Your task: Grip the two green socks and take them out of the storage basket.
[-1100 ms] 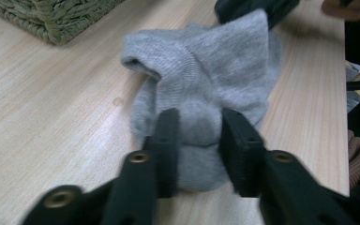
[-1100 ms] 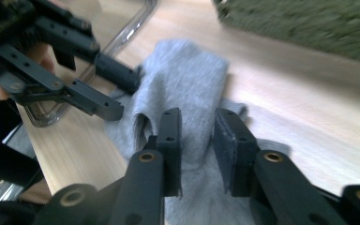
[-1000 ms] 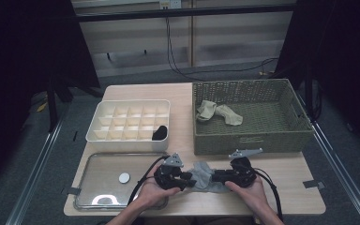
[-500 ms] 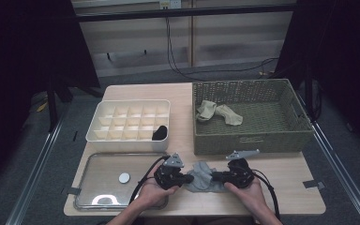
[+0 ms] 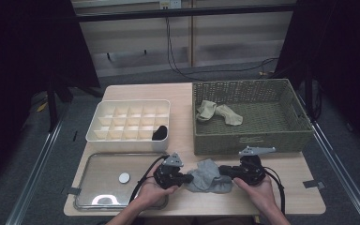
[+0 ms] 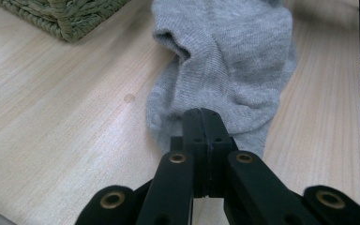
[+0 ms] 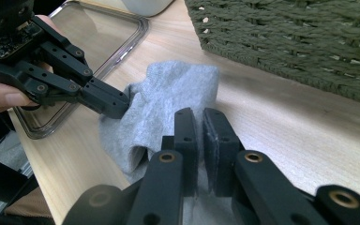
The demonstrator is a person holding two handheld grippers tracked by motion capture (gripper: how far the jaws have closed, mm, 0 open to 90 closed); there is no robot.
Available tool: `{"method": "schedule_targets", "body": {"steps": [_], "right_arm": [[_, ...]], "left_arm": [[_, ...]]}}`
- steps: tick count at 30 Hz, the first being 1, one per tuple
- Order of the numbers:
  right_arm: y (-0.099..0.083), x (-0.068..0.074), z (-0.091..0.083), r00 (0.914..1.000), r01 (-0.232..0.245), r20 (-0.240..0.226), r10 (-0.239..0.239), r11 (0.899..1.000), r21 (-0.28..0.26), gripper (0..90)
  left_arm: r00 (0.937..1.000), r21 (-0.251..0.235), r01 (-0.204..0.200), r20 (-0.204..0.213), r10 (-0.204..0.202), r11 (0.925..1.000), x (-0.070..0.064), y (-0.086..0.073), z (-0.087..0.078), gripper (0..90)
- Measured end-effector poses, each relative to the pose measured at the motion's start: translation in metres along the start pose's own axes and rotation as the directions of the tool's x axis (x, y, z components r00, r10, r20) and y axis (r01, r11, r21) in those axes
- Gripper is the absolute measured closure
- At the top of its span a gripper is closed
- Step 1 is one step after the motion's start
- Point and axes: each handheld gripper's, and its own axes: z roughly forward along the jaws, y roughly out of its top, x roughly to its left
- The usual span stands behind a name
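Grey sock [image 5: 208,175]: we see it lying crumpled on the wooden table [image 5: 183,93], just in front of the wicker basket [image 5: 251,139] and between our two grippers.
Left gripper [image 6: 201,123]: its jaws are pressed together on one end of the sock, the knit pinched between the tips.
Right gripper [image 7: 198,123]: its jaws stand close with a narrow gap between them over the sock's other end; we cannot tell whether any cloth is caught in that gap.
How it will handle: we judge it light, soft and limp (a thin ribbed knit), so it should sag and fold wherever we do not hold it, with no risk of breaking.
Where to take hold: the edges and ends, we think; a pinch on a folded lip gives the jaws two layers to bite.
Slip: the cloth looks grippy enough, though a shallow pinch could pull free.
Nearby: a white divided box [image 5: 130,123] with a dark sock [image 5: 160,132] in one cell.
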Motion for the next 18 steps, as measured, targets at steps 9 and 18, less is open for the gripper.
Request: {"method": "schedule_targets", "body": {"steps": [9,18], "right_arm": [[0.0002,0.0030,0.0028,0.9994,0.031,0.013,-0.031,0.999,0.021,87.0],[-0.0051,0.0015,0.0092,0.9992,0.036,0.018,-0.037,0.998,0.056,87.0]], "left_arm": [[0.9993,-0.014,0.033,0.016,-0.033,0.9993,0.0006,0.0009,-0.0020,64.4],[0.9990,-0.039,0.044,0.004,-0.044,0.9983,0.0000,0.0032,0.0024,53.2]]}}
